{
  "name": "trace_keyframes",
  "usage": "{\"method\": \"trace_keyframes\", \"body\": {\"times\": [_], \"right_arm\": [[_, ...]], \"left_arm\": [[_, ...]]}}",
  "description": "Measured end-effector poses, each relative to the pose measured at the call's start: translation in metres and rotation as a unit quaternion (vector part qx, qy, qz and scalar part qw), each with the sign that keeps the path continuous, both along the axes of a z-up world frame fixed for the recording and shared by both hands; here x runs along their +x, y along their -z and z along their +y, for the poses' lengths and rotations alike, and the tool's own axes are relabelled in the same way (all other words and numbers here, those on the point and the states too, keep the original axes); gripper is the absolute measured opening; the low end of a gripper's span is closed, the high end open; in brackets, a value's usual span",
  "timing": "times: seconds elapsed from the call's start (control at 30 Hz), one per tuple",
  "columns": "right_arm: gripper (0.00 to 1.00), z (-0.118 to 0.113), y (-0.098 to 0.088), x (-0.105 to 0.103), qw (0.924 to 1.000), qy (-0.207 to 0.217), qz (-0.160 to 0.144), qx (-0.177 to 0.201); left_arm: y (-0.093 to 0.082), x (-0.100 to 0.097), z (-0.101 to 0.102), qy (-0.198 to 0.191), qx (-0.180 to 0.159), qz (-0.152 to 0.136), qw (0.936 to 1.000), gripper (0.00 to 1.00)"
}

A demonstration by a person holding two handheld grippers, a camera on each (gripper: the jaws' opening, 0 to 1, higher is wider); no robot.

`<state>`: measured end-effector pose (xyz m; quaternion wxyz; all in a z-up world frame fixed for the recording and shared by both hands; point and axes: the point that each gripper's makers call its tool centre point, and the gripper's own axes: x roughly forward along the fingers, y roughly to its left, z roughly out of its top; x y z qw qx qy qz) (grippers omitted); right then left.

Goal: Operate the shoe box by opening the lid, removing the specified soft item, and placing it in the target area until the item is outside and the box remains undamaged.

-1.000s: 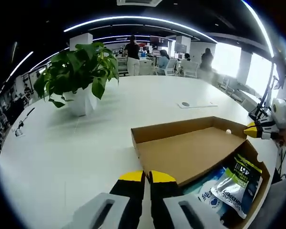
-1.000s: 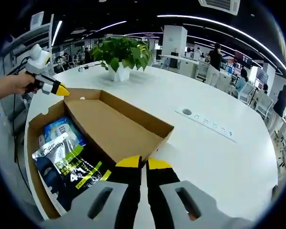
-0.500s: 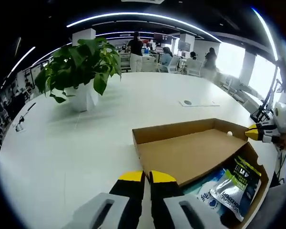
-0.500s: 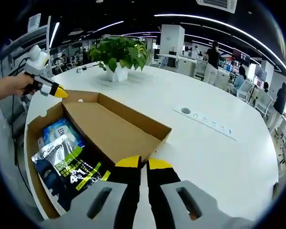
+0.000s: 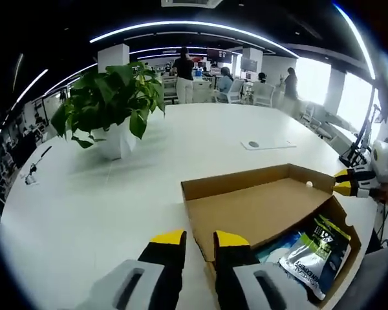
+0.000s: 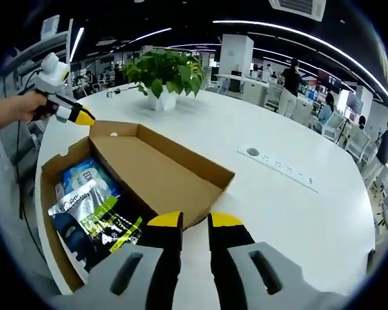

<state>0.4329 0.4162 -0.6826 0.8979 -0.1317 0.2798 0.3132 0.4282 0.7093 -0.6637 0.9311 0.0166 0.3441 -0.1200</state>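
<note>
Left gripper view, left to right: potted plant (image 5: 113, 106) on white worktop (image 5: 84, 194); left claw (image 5: 197, 239) spread, nothing between the jaws, just beside the raised lid (image 5: 255, 203) of the cardboard shoe box (image 5: 346, 223). Soft packets (image 5: 310, 248) lie inside the box. Right gripper view: right claw (image 6: 194, 221) spread, empty, at the lid's edge; packets in the box's left part.

Open-plan office, desks (image 5: 200, 87), ceiling light strips (image 5: 181, 26)

White table (image 5: 116, 194): box (image 5: 258, 206), plant (image 5: 110, 110).
</note>
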Motion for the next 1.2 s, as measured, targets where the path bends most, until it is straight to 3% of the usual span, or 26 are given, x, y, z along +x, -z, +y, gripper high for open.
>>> {"method": "trace_keyframes", "body": {"times": [0.47, 0.83, 1.2], "right_arm": [[0.33, -0.002, -0.012, -0.032, 0.9998, -0.015, 0.006, 0.015], [0.46, -0.007, -0.026, -0.062, 0.9992, -0.028, 0.004, 0.028], [0.52, -0.012, -0.044, -0.089, 0.9983, -0.036, -0.005, 0.045]], "left_arm": [[-0.021, -0.027, -0.027, 0.02, -0.014, -0.012, 0.9996, 0.22], [-0.017, -0.066, -0.057, 0.044, -0.04, 0.004, 0.9982, 0.27], [-0.006, -0.098, -0.084, 0.068, -0.066, 0.027, 0.9951, 0.29]]}}
